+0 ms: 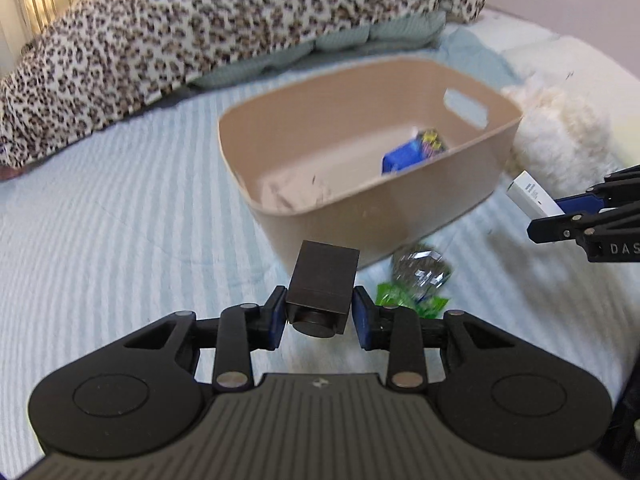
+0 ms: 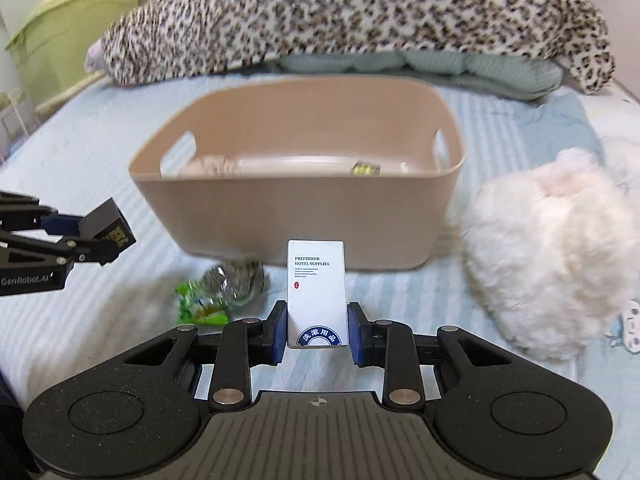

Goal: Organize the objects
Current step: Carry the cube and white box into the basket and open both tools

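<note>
A beige plastic bin (image 1: 384,208) stands on the striped bed; it also shows in the right wrist view (image 2: 296,216). My left gripper (image 1: 320,316) is shut on a small black box (image 1: 324,280), held just in front of the bin; this box also shows at the left of the right wrist view (image 2: 105,224). My right gripper (image 2: 317,330) is shut on a white hotel-supplies box (image 2: 317,288), also seen at the right of the left wrist view (image 1: 532,196). A blue packet (image 1: 412,154) lies inside the bin. A green-and-clear wrapper (image 2: 220,292) lies on the bed before the bin.
A fluffy white plush item (image 2: 552,256) lies right of the bin. A leopard-print blanket (image 2: 360,16) and a pale green quilt (image 2: 440,64) are piled behind it. A green storage box (image 2: 72,28) stands off the bed at the far left.
</note>
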Demonstrator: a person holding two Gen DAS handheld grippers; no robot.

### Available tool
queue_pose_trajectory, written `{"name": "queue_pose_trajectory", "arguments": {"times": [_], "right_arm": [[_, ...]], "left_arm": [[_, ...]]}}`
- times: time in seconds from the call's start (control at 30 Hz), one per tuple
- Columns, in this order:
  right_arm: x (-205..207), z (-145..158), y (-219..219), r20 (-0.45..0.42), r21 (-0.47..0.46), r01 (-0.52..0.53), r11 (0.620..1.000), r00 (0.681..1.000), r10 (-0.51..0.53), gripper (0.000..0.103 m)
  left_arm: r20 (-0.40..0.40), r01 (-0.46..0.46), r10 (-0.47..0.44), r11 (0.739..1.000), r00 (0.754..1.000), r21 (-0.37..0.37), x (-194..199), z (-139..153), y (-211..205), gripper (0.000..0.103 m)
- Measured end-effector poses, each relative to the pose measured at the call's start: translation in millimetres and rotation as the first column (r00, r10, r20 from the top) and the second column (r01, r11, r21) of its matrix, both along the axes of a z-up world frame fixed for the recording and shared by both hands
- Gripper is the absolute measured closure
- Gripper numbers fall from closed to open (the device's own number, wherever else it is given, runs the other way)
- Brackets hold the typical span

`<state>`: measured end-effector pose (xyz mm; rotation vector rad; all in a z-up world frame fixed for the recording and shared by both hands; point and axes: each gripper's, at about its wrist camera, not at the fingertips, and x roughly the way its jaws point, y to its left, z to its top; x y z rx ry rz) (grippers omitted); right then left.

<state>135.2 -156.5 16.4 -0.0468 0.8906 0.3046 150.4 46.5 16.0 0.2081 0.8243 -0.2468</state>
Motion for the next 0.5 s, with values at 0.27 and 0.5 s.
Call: {"name": "queue_pose_trajectory", "arguments": {"times": [0.27, 0.5], "right_arm": [[-9, 52, -8, 0.153, 0.026, 0.037, 0.999, 0.987, -0.041, 0.074], [10, 81, -18, 0.223, 0.083, 0.076, 0.994, 0.97, -0.093, 0.074]], "left_arm": [[0.116, 0.008, -0.011, 1.0, 0.993, 0.025, -11, 45, -8, 0.067], [0.175, 0.002, -0.005, 1.0, 0.985, 0.018, 2, 67, -21, 0.067]]}}
